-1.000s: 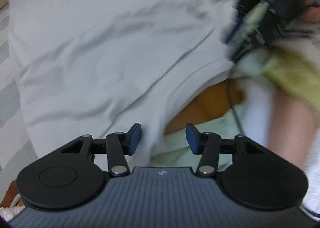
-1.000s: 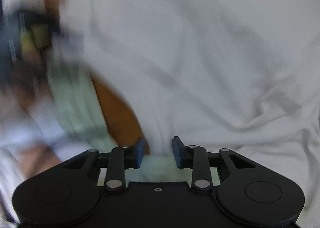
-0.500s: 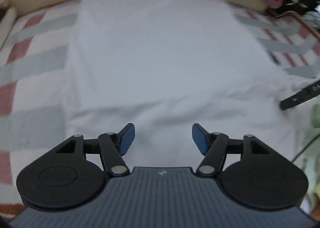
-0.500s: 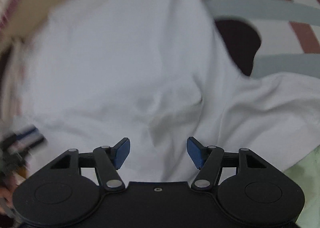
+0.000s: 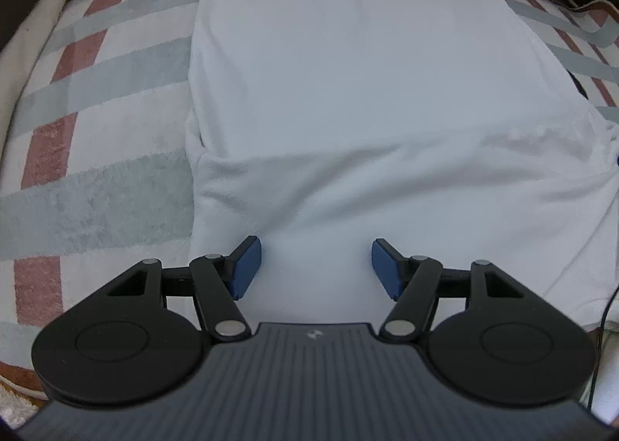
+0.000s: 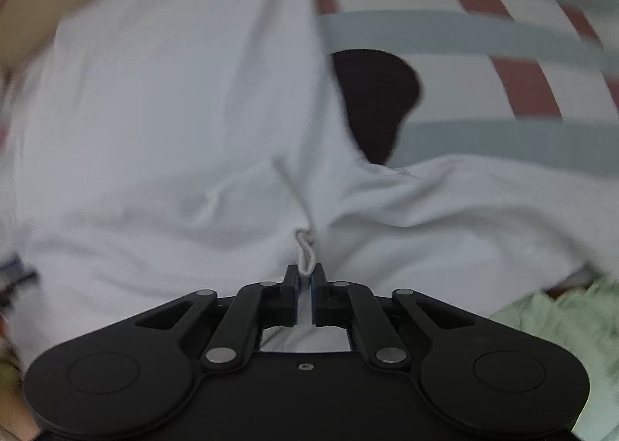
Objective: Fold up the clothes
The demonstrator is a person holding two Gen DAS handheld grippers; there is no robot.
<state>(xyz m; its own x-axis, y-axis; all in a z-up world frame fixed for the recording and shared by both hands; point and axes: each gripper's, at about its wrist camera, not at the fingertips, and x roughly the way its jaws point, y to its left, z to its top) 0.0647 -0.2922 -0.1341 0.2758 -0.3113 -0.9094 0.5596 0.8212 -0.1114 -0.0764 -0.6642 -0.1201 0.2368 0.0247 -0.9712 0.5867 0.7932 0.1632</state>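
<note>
lying lengthwise away from the left gripper [image 5: 314,267], white garment [image 5: 348,93] pinched by right gripper [image 6: 305,276].

Nothing here can be read: no words, brand names or numbers on the cloth or the striped blanket, only a tiny unreadable mark on the left gripper [image 5: 315,267] body.

One white garment [image 5: 348,73] (two claws)

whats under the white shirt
The white shirt lies on a plaid blanket that shows around its edges. A dark patch peeks out beside it. Whatever lies directly beneath the shirt is covered.
</note>
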